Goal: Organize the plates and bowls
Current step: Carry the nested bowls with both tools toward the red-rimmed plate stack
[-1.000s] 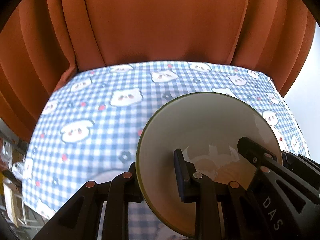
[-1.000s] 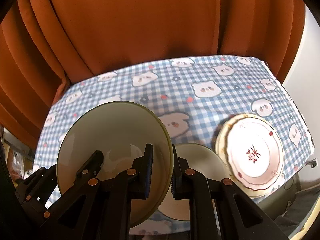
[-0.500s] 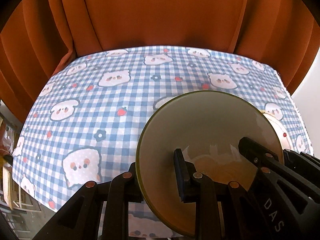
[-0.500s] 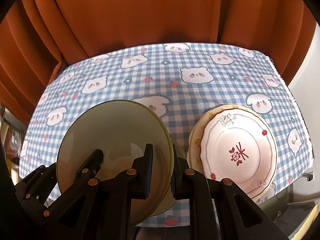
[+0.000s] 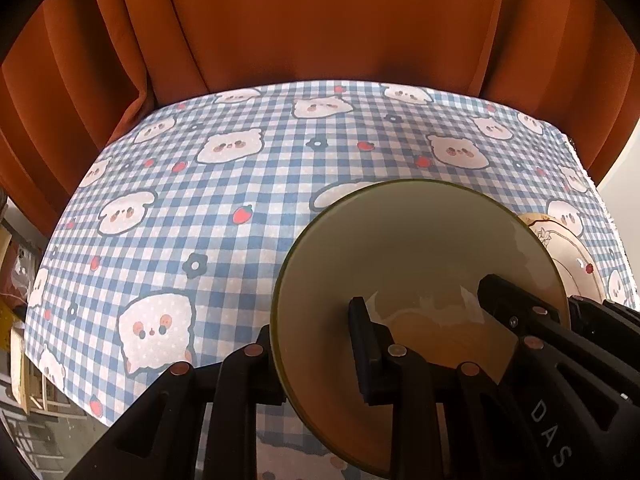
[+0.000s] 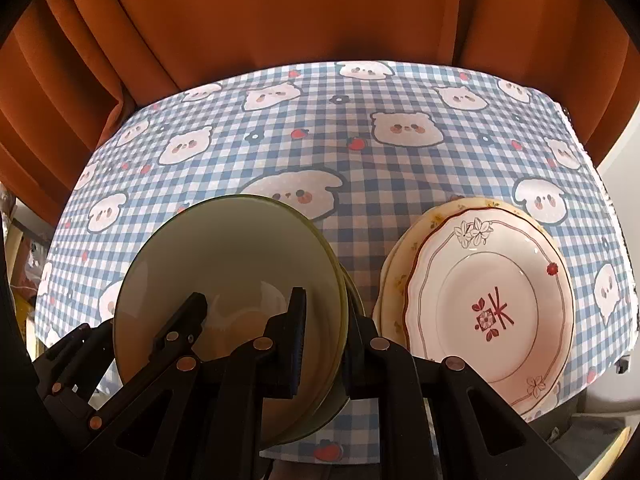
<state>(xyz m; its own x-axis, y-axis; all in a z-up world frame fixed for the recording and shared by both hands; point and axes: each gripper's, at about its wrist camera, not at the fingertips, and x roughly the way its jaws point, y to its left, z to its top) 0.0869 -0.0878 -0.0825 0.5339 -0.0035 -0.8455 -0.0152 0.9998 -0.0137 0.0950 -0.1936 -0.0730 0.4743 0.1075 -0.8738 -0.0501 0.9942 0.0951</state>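
Left tongs [image 5: 316,344]: clenched on the left rim of the green bowl [image 5: 420,264], one finger outside the wall, the other inside the basin.

Right tongs [image 6: 324,344]: clenched on the right rim of the same bowl. In the right wrist view a second green rim [image 6: 354,292] shows just behind the held one; cannot tell whether the right tongs pinch one wall or two nested ones.

Bowl position: carried between both tongs, tilted toward the cameras, above the near middle of the desk [image 5: 240,184], which wears a blue checked cloth with bear faces. Contact with the desk is hidden by the tongs.

To the right, close beside the bowl: a stack of two plates, the top one pink [image 6: 488,300] with a red motif, a cream one [image 6: 394,284] beneath.

Handling judgement:
- Glazed ceramic by the sheen. Stiff, fairly heavy, chips easily.
- Glaze is slick; a thin rim gives little pad area, hence two opposed holds.
- Best hold: opposite rim points, pads straddling the wall.
- Lower level and slowly; release only once the base is seated.
- Keep clear of the plate stack's edge.

Far side: orange curtain [image 5: 320,32].
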